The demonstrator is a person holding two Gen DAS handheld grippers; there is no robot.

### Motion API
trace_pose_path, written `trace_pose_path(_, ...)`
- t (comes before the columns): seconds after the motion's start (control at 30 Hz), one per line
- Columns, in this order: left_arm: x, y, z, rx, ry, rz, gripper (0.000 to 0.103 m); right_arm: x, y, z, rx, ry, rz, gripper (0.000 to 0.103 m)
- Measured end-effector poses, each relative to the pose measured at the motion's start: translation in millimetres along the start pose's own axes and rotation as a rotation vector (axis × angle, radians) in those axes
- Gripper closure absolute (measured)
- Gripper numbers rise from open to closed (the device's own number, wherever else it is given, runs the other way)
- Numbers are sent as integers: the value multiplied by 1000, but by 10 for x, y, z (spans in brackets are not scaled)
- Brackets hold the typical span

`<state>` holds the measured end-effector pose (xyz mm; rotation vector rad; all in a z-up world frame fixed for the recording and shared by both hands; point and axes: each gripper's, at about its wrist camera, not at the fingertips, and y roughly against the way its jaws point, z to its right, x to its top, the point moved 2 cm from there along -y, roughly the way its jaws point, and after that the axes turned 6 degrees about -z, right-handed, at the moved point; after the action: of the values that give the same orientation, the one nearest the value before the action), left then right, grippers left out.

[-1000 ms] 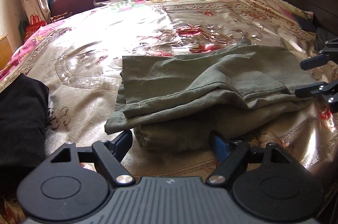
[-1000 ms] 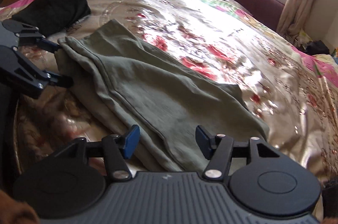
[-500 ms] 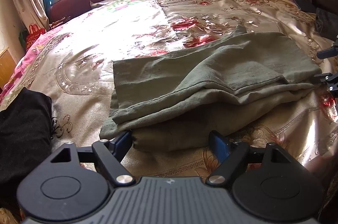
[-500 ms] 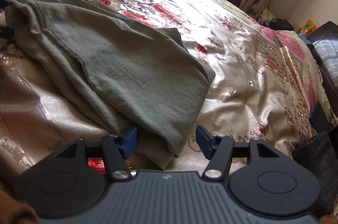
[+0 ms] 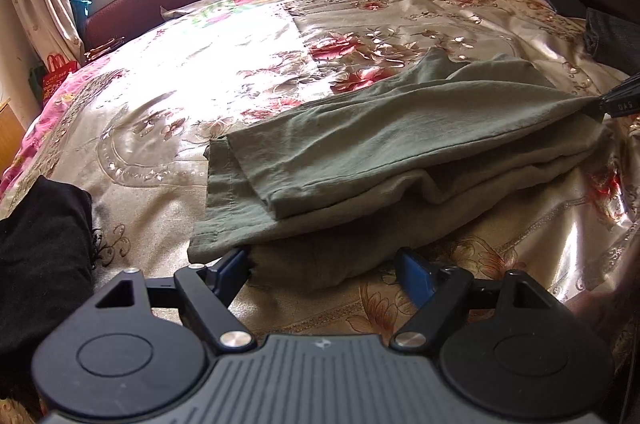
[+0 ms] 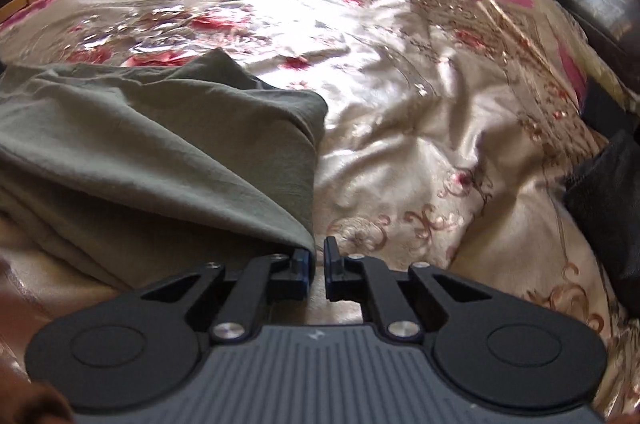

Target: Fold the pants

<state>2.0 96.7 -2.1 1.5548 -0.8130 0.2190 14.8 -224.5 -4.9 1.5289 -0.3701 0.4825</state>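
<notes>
Two grippers work opposite ends of the green pants (image 5: 380,159), which lie partly folded along the near side of the bed (image 5: 240,71), long axis running left to right. At the pants' left end, where the hems stack, the left gripper (image 5: 324,268) hangs with fingers wide apart and nothing pinched; the nearest fold sits just ahead, between the spread fingers (image 5: 416,272). Left of the pants lies a dark garment (image 5: 40,248). At the pants' right end, the right gripper (image 6: 316,260) has just been closing its fingers, now nearly together at the corner of the top layer; the left wrist view shows cloth drawn taut to that tip, suggesting the edge is pinched. The right hand is thus the nearer to a working hold; the likely next move carries that corner leftward over the pants. Only the left view shows the hems; only the right view shows the fingers at the corner and a dark cushion (image 6: 608,199) right of the pants.
</notes>
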Motion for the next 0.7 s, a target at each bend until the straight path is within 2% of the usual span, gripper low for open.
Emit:
trace_pose_path(0.03,-6,13,27,-9,-23,-6,11,-15,1,23,20,-15,-3,98)
trace_pose_path(0.13,-36,75,83,4,-98,-13,11,-35,52,-95,65,50,-7,84)
trace_pose_path(0.17,-48,104,81,8,-119,-18,11,-41,72,-146,69,78,-15,66)
trace_pose_path(0.2,-57,137,68,11,-131,-19,11,-49,115,-184,49,104,-7,55)
trace_pose_path(0.37,-38,343,-160,56,-115,-9,11,-16,473,-186,5,170,31,53)
trace_pose_path(0.47,30,450,-311,79,-76,18,11,194,623,-200,20,176,112,48)
trace_pose_path(0.6,334,444,-291,24,-31,144,9,673,211,-323,115,156,134,43)
trace_pose_path(0.7,573,197,-98,-26,-26,222,6,938,-329,-392,218,81,46,44)
